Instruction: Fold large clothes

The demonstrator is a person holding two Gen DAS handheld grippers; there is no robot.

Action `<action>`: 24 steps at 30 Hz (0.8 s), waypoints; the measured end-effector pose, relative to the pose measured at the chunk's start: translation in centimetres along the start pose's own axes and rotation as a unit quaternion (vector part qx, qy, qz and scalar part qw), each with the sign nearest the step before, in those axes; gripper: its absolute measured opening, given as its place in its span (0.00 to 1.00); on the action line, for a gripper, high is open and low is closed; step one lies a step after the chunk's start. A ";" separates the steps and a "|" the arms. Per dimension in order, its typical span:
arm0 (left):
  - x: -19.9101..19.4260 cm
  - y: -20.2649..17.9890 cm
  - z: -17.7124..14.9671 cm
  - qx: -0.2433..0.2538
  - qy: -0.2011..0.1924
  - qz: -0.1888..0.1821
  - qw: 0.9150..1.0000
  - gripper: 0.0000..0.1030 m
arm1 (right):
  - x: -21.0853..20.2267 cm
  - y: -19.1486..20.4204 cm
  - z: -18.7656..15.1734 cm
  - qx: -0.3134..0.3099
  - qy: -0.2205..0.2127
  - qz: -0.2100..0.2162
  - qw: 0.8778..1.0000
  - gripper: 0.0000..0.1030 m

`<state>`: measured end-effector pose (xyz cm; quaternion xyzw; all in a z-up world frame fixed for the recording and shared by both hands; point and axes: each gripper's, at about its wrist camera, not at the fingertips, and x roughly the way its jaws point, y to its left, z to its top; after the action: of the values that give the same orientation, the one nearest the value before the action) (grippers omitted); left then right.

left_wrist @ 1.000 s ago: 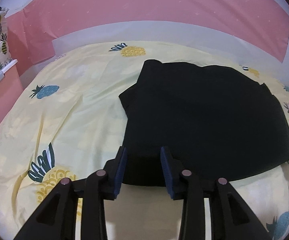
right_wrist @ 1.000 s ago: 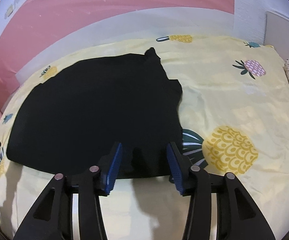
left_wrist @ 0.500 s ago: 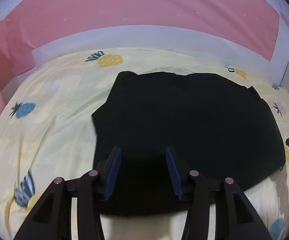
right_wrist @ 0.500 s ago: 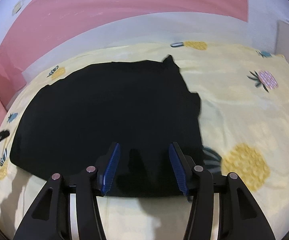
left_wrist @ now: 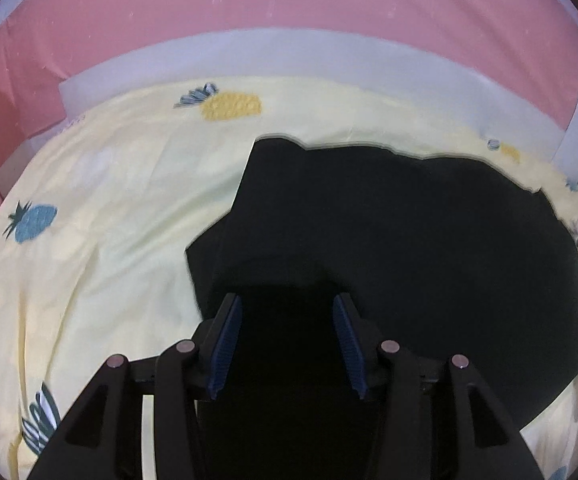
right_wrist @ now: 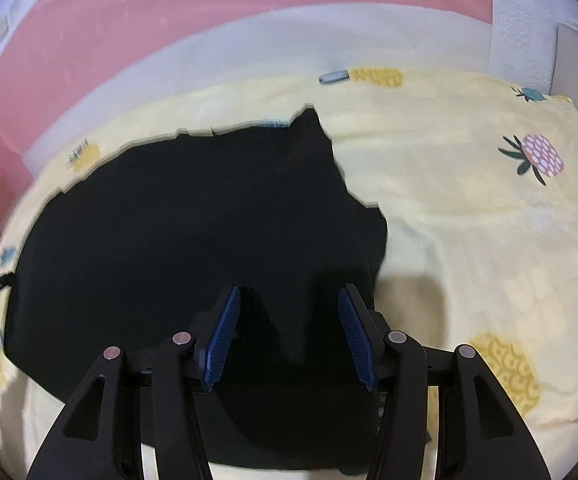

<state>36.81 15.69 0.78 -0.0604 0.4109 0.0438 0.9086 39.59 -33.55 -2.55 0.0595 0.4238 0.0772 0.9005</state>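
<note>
Pink wall (left_wrist: 273,12) behind, with a pale band along its foot; bed below it, covered by a yellow sheet (left_wrist: 101,240) printed with pineapples

Item 1: black garment (left_wrist: 409,248), large, lying flat on the sheet towards the middle of the bed; far edge uneven, with a small peak at each far corner; near edge runs under both grippers; folds and detail too dark to make out

Item 2: left gripper (left_wrist: 287,342), black frame, blue ribbed pads, angled down over the garment's left near part; jaws have just been opening and stand partly apart; black cloth fills the gap as seen from above, pads not pressing on it, nothing gripped

Item 3: right gripper (right_wrist: 289,336), same make, angled down over the garment's right near part, close to its right edge; jaws partly apart, pads clear of the cloth, nothing gripped; its shadow falls on the garment and on the sheet (right_wrist: 469,208) just beside

Item 4: tip of the opposite gripper visible at the edge of each view, beside the garment's side edge; its detail is too small to tell
</note>
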 end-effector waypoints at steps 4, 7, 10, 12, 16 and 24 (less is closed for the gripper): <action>1.5 -1.1 1.9 0.015 -0.007 0.003 1.000 0.49 | 1.6 0.6 2.3 -0.003 -0.002 0.014 1.000 0.50; 4.5 -1.0 2.1 0.020 0.024 0.018 0.999 0.49 | 4.5 0.0 3.1 0.011 0.031 0.013 0.999 0.50; 5.3 -0.4 2.4 0.022 0.022 0.018 0.999 0.49 | 5.9 -1.4 3.5 0.027 0.037 0.001 0.999 0.50; 4.5 0.3 2.7 0.016 0.018 0.006 1.000 0.49 | 5.3 -2.4 3.8 0.039 0.033 0.000 0.999 0.50; 2.9 3.0 2.7 -0.023 0.003 -0.010 1.000 0.51 | 3.3 -4.6 2.7 0.069 0.018 0.020 0.997 0.51; 4.3 8.8 -0.4 -0.129 0.046 -0.054 0.989 0.77 | 4.3 -8.3 -0.7 0.142 0.044 0.089 0.985 0.73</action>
<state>38.24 24.47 -3.37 -0.2016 0.4394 0.0444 0.8743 42.49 -40.88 -7.65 0.2206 0.4628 0.0990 0.8528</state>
